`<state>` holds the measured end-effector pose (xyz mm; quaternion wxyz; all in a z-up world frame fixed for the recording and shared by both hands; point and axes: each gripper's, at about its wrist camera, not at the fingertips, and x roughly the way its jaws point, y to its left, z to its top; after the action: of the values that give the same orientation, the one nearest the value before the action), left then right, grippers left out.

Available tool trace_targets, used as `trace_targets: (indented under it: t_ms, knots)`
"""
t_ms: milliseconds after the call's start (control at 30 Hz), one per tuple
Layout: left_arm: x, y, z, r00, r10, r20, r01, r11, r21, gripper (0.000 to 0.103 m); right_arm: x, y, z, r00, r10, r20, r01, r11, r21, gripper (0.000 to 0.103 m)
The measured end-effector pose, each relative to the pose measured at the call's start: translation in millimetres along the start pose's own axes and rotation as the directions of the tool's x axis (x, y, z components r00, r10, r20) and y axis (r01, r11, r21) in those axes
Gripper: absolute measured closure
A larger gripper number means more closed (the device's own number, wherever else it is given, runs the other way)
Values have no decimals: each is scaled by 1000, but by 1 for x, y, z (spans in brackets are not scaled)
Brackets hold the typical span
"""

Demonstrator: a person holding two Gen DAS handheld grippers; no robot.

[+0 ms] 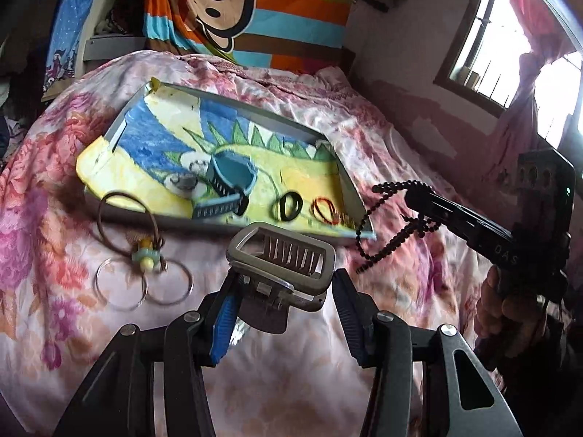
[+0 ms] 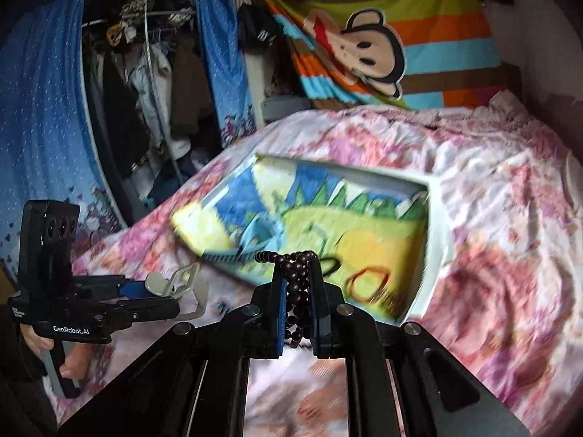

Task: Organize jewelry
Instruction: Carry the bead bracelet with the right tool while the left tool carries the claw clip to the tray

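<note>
The left gripper (image 1: 280, 291) is clamped on a silver rectangular buckle (image 1: 280, 258), its pads pressing the clip end while the frame with its row of teeth sticks out beyond the tips, above the pink floral bedspread (image 1: 382, 134). The right gripper (image 2: 297, 284) is closed tight on a string of dark wooden beads (image 2: 297, 291), which bunches between the pads and hangs in loops below them; in the left wrist view the beads dangle at the near right corner of the tray (image 1: 255, 109). That shallow grey tray lies on the bedspread, lined with a yellow, blue and green cartoon cloth (image 1: 164, 127). On the cloth rest a blue watch (image 1: 227, 182) near the middle, a black hair tie (image 1: 289, 207) and an orange hair tie (image 1: 324, 211) toward the near right corner. Left of the buckle, on the bedspread just outside the tray's near edge, lie thin ring bangles (image 1: 145, 284) with a small pale charm (image 1: 147, 253).
</note>
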<state>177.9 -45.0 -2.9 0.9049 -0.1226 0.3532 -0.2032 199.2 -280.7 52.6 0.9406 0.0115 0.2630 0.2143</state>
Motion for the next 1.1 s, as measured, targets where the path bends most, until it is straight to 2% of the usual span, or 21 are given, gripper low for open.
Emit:
trace_targets:
  t_ms: [200,433,533,667,867,1100]
  knots:
    - [23,-18,40,999,2,52,-3,1000,31,55,14,-29,16,998,-46,47,44,998,42,93]
    - [76,-34,66,999,-18,32,17,1000,23,55,47,-72,5,999,-33,35,27,985,169,93]
    - [97,-37,67,1000,-4,3,4,1000,28,55,59,-83,-1,999,-13,32,6,980,198,93]
    - [118,-34,64,999,21,-36,-21,1000,15,55,76,-92,-13,1000,-3,-13,6,975,222,93]
    - [131,-32,59,997,54,-60,-54,999,7,55,95,-97,-27,995,-36,-98,56,976,212,93]
    - [134,-22,61,995,59,-80,-64,996,-63,55,95,-98,-29,991,-54,-124,79,977,200,92]
